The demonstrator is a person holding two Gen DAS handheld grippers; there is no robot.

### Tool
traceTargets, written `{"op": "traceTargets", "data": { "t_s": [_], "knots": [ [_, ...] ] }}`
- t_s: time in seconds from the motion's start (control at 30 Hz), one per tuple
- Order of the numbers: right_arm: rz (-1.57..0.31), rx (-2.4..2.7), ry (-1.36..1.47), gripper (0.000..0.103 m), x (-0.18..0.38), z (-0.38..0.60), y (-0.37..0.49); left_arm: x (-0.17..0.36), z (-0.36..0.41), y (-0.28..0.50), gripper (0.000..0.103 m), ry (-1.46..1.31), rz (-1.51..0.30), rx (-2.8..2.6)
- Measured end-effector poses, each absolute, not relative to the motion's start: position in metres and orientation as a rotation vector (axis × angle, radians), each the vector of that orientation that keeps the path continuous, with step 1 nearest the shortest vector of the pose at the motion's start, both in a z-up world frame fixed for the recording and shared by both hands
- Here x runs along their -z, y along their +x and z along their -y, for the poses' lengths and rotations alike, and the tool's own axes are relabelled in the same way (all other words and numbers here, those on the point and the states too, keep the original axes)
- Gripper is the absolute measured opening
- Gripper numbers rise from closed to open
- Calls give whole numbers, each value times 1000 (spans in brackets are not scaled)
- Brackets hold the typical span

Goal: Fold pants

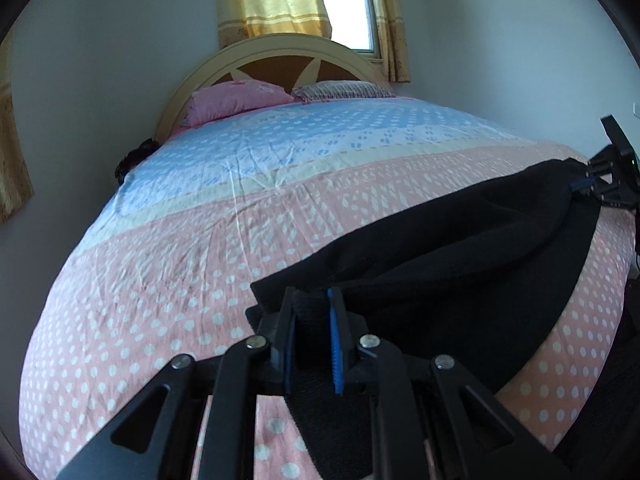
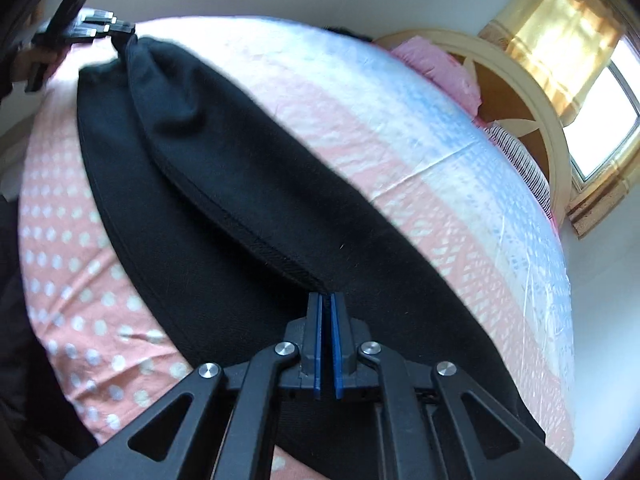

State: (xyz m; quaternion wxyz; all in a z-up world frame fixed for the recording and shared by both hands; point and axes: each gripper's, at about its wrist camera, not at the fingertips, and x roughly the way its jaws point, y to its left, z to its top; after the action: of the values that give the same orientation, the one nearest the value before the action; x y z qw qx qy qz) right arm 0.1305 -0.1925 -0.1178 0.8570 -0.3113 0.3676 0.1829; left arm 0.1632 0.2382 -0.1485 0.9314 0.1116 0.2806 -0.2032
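Note:
Black pants [image 1: 460, 256] lie across the near part of the bed, stretched between my two grippers. My left gripper [image 1: 313, 300] is shut on a thick bunch of the fabric at one end. My right gripper [image 2: 327, 298] is shut on the other end, its blue pads pinching the hem. An upper layer of the pants [image 2: 224, 168] is lifted off a lower layer that lies on the sheet. The right gripper shows in the left wrist view [image 1: 582, 186] at the far right. The left gripper shows in the right wrist view [image 2: 120, 38] at top left.
The bed has a pink dotted and blue patterned sheet [image 1: 168, 264]. A pink pillow [image 1: 236, 100] and a striped pillow [image 1: 344, 90] lie against the cream headboard [image 1: 280, 46]. A curtained window [image 1: 348, 8] is behind it. White walls surround the bed.

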Motion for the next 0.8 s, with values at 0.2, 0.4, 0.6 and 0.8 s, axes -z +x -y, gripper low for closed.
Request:
{"op": "traceTargets", "data": {
  "t_s": [0.2,0.4,0.6,0.8],
  "knots": [
    [-771,-403,-624,3,107,203,110,130,-249,147,15,253,-529,447],
    [-826,-408,-637,3,129,203,108,141,-248,136,15,224,-548,478],
    [-838,-416,-628,3,134,206,105,151,-248,125,15,211,-567,486],
    [-830,-425,-604,3,133,209,96,160,-251,117,15,219,-587,482]
  ]
}}
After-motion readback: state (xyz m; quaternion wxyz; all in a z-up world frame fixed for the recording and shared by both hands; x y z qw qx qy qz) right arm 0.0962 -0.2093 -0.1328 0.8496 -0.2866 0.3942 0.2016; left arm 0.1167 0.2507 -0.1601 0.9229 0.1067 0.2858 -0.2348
